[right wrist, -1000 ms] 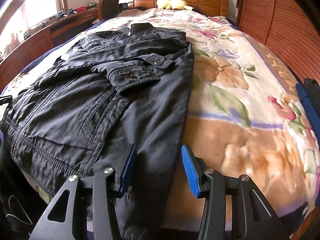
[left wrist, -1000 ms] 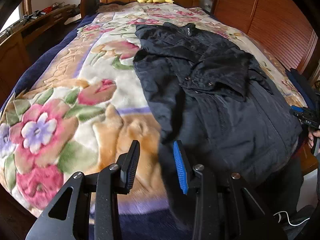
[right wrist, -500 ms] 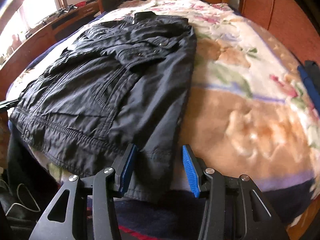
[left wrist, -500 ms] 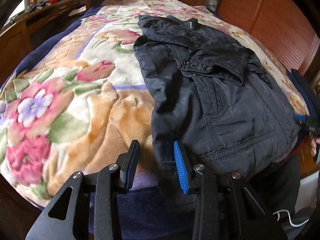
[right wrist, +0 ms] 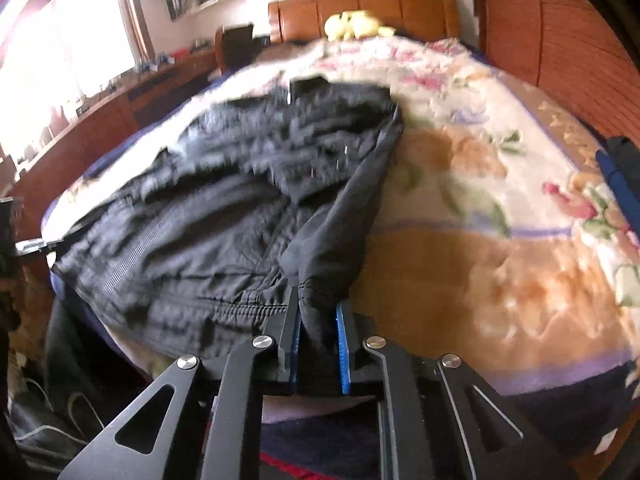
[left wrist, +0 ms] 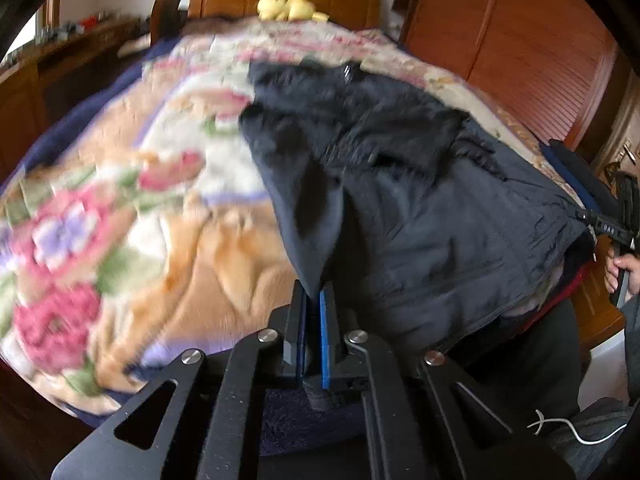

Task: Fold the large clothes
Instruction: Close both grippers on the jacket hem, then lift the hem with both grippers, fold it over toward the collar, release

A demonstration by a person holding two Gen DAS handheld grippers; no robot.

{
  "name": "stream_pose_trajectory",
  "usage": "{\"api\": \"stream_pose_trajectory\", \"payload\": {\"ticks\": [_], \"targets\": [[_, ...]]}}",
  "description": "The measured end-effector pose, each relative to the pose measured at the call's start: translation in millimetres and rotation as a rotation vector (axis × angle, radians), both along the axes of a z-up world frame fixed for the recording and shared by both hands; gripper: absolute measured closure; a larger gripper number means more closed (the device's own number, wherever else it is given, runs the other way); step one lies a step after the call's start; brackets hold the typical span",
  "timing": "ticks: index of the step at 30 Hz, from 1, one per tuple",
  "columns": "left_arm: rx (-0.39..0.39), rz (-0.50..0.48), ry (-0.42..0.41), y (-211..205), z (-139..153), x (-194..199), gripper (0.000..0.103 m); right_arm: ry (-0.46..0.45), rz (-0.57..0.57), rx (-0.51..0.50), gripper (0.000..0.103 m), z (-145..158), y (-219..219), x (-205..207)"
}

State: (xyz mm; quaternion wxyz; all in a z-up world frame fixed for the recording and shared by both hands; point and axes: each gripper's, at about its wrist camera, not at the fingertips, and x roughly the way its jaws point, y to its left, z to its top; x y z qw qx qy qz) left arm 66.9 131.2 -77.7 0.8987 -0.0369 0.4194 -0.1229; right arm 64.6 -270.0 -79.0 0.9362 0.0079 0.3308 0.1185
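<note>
bare floral blanket (left wrist: 120,208) open toward 10 o'clock, jacket (left wrist: 420,200) heaped at 1 o'clock, wooden wardrobe (left wrist: 520,52) walling 2 o'clock

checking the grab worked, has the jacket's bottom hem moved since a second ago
Yes. The black jacket hem, earlier flat on the floral blanket, is now lifted off it, pinched by the left gripper and right gripper.

The left tongs (left wrist: 314,322) are matte black metal with round silver screws and triangular cut-outs in the arms; one inner pad is bright blue. The right tongs (right wrist: 318,338) look the same, with blue ribbed pads on both fingers (right wrist: 343,344).
</note>
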Motion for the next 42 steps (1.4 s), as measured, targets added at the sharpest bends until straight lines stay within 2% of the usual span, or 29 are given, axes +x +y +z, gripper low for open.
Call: {"api": "stream_pose_trajectory", "payload": {"ticks": [4,9,17,21,25,27,30,33,40,42], "targets": [[0.024,-0.016,-0.109,-10.8,45.9,-7.7,0.097,-0.088,0.0,0.048,0.091,32.7,-4.4,-20.6],[0.033,-0.015,-0.234,-11.7,102.0,-17.9,0.098,-0.188,-0.005,0.058,0.092,68.8,-8.8,-49.9],[0.035,-0.031,-0.414,-9.9,187.0,-52.1,0.098,-0.362,-0.02,0.06,0.092,128.6,-28.0,-122.6],[0.031,-0.038,-0.495,-10.7,220.8,-72.5,0.098,-0.46,-0.016,0.061,0.093,157.8,-34.6,-169.3],[0.027,-0.047,-0.536,-10.3,239.3,-76.4,0.098,-0.547,-0.011,0.04,0.093,181.6,-40.5,-211.8],[0.034,-0.044,-0.534,-11.2,238.5,-64.2,0.098,-0.568,-0.008,0.022,0.093,186.9,-40.6,-220.4],[0.04,-0.033,-0.503,-10.8,226.7,-30.7,0.098,-0.554,-0.009,-0.001,0.093,185.8,-42.4,-206.6],[0.052,-0.011,-0.44,-10.8,204.7,17.4,0.098,-0.501,-0.009,-0.039,0.093,173.7,-38.6,-163.1],[0.11,0.061,-0.283,-3.1,127.4,155.6,0.098,-0.354,-0.05,-0.076,0.092,138.7,-35.5,-18.5],[0.083,0.051,-0.24,-2.7,109.2,184.7,0.098,-0.31,-0.064,-0.082,0.092,124.7,-33.9,19.5]]}}
